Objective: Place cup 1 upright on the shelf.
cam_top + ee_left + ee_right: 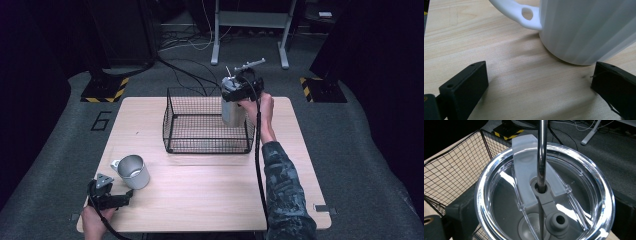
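1. Wire basket (207,120) sits mid-rear on the tabletop (210,195), top open; front half of the tabletop is bare apart from the white mug (133,171) near the front-left.
2. Right tongs (235,95) hold a steel tumbler (233,111) upright over the basket's right end, at rim height. Jaws clenched on its sides.
3. In the right gripper view: clear lid (544,192) on the tumbler, metal straw (542,152) through its centre hole.
4. Left tongs (127,196) rest low at the front-left corner, released, jaws wide apart, mug just ahead, not touching.
5. Mug handle (520,12) points away to the left.
6. Light wood surface; grey carpet, cables, hazard-striped bases behind.
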Demonstrator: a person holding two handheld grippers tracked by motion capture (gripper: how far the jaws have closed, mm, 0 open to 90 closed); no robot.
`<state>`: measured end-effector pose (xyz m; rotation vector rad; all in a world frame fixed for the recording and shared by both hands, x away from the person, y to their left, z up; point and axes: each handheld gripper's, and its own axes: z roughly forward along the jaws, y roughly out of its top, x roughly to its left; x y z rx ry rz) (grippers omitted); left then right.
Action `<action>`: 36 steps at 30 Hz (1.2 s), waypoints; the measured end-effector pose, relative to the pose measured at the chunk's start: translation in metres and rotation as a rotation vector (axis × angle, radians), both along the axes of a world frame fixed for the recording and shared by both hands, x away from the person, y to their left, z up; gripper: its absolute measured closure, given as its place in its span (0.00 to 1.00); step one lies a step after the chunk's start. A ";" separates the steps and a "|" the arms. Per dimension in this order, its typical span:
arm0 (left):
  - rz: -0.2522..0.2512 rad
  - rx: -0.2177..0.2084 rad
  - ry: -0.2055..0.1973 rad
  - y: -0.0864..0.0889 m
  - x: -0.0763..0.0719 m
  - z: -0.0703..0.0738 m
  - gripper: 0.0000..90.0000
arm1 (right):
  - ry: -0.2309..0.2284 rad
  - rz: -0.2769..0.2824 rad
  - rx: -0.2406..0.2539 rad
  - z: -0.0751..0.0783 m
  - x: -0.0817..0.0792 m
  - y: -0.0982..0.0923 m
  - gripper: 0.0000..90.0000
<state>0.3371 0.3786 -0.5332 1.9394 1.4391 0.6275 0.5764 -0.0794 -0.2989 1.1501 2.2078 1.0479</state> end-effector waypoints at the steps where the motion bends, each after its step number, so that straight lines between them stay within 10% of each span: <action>1: 0.000 0.000 0.000 0.000 0.000 0.000 0.01 | -0.001 0.000 0.001 -0.002 0.001 0.000 0.04; 36: 0.002 -0.003 -0.001 0.000 0.000 0.000 0.01 | 0.082 -0.051 0.042 -0.050 0.030 0.008 0.04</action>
